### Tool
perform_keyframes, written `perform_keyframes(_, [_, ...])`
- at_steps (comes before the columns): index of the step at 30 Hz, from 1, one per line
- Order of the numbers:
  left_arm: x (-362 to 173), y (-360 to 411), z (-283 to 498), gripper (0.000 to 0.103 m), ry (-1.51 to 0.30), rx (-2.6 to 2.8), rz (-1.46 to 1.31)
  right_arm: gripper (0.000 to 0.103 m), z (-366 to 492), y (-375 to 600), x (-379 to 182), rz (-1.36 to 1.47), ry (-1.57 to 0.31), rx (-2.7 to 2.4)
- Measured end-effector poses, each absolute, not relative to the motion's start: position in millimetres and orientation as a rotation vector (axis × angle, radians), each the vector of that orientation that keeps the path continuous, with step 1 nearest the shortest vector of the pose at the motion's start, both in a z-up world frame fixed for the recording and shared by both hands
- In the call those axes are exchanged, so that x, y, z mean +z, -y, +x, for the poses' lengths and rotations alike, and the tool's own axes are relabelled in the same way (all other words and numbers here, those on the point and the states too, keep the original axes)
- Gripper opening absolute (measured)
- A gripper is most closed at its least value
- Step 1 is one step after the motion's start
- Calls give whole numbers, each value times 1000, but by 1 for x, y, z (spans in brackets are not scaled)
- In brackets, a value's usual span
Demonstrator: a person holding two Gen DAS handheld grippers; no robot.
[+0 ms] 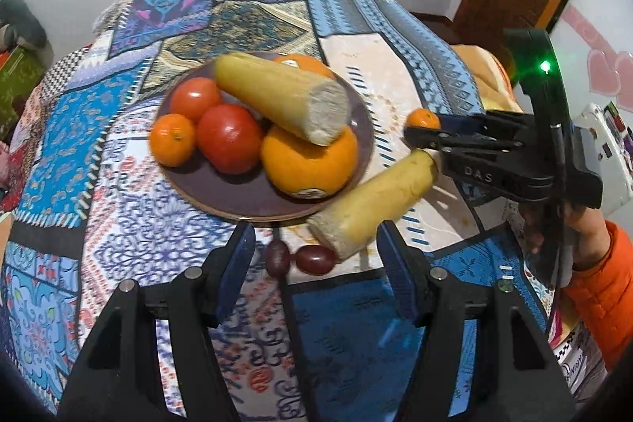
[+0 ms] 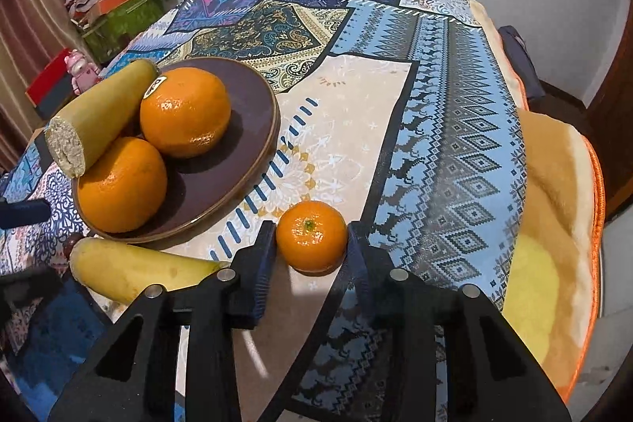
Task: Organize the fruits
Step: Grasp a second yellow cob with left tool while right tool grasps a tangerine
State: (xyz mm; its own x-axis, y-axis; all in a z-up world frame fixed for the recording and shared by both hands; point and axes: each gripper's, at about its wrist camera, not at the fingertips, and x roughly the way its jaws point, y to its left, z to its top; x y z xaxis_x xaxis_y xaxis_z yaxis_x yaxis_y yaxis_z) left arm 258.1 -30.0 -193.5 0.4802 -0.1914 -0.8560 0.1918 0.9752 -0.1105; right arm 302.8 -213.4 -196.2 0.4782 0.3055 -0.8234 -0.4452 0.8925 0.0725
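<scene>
A dark brown plate (image 1: pixel 221 188) (image 2: pixel 245 113) holds two tomatoes (image 1: pixel 229 137), a mandarin (image 1: pixel 172 139), two large oranges (image 1: pixel 308 165) (image 2: pixel 186 113) and a yellow banana piece (image 1: pixel 281 95) with a cut end lying on top. A second banana piece (image 1: pixel 372 200) (image 2: pixel 134 269) lies on the cloth beside the plate, with two dark red grapes (image 1: pixel 300 259) at its cut end. My left gripper (image 1: pixel 316 240) hovers open over the grapes and that cut end. My right gripper (image 2: pixel 311 236) (image 1: pixel 419 135) is shut on a small mandarin (image 2: pixel 311 241) (image 1: pixel 423 118) that rests on the cloth.
The round table wears a blue patchwork cloth (image 1: pixel 130 208). A hand in an orange sleeve (image 1: pixel 605 275) holds the right gripper. An orange-edged cushion (image 2: pixel 554 224) lies past the table's right edge; boxes and clutter (image 2: pixel 114 10) sit by the wall on the left.
</scene>
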Motion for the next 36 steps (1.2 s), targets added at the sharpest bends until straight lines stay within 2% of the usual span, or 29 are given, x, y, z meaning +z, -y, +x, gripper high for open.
perform_keyframes(17, [-207,69,273,66,-1102,-337,9,33,252,260,-168,-71,-962,482])
perform_keyframes(27, [-198,93,269,62,-1076,-347,104,33,237,265,-167,-22,-960,497])
perform_keyframes(36, [-228,114,302,61,-1135,-362,153,33,237,270,-169,-11,-957,490])
